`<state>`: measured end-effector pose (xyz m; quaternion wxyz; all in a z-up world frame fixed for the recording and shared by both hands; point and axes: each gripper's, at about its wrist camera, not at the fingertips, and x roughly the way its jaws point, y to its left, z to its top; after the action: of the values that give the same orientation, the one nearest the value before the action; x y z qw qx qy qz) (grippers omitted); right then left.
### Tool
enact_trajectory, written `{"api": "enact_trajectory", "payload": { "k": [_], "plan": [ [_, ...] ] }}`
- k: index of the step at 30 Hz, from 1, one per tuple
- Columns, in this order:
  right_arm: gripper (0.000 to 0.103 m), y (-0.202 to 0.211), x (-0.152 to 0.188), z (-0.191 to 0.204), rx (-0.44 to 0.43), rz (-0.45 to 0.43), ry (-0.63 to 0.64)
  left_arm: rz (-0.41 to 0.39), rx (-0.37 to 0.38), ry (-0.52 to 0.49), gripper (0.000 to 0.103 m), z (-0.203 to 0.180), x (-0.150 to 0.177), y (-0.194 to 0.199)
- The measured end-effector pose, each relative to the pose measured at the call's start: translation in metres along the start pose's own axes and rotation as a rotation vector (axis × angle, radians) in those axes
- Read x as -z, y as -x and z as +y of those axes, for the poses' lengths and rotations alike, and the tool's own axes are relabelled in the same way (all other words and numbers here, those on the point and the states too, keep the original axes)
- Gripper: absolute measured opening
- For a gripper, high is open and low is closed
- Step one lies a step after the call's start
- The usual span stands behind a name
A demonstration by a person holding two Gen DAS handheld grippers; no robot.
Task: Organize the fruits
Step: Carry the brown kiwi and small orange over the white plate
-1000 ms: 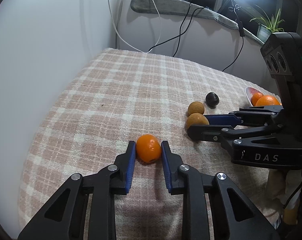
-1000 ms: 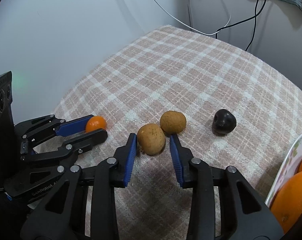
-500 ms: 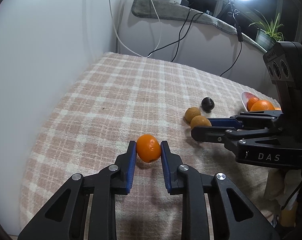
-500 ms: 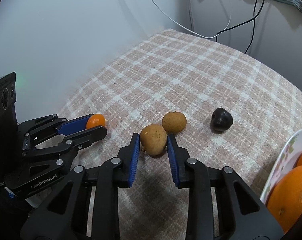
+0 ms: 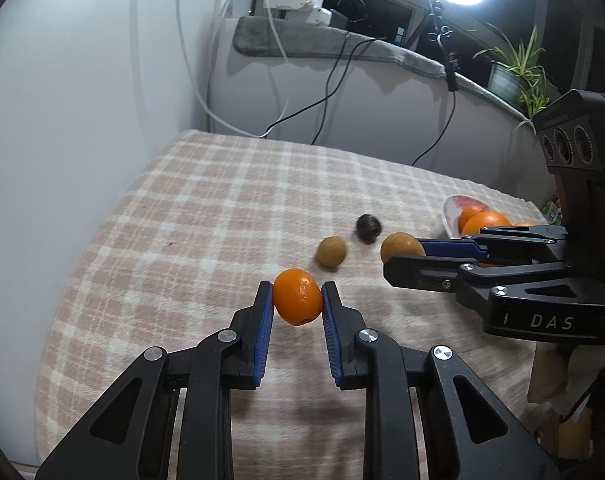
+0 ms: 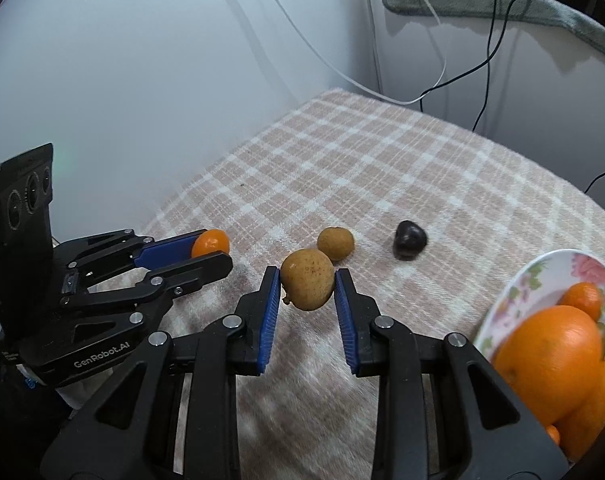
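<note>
Hiding part of the brown fruit: the right gripper fingers.

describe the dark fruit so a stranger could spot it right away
On the checked tablecloth, look left of the flowered plate. The dark fruit lies loose there, beside a tan fruit. It is the only near-black one.

Both wrist views look steeply down, close, sharing the checked tablecloth.

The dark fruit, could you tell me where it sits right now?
The dark fruit lies on the checked cloth, right of the loose brown fruit and left of the plate.
</note>
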<state>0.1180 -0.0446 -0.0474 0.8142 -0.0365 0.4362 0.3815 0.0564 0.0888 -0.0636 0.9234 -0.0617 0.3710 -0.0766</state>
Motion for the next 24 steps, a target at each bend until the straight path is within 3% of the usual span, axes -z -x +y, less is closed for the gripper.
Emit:
{"api": "enact_trajectory", "payload": {
  "k": [8,24],
  "plan": [
    [0.029,0.042,0.010,-0.026,0.027,-0.059,-0.026,-0.006,0.045,-0.040,0.022,-0.031,-0.009,-0.005],
    [0.029,0.116,0.031,-0.112,0.135,-0.153,-0.146,-0.018,0.145,-0.119,0.022,-0.093,-0.042,-0.031]
  ]
}}
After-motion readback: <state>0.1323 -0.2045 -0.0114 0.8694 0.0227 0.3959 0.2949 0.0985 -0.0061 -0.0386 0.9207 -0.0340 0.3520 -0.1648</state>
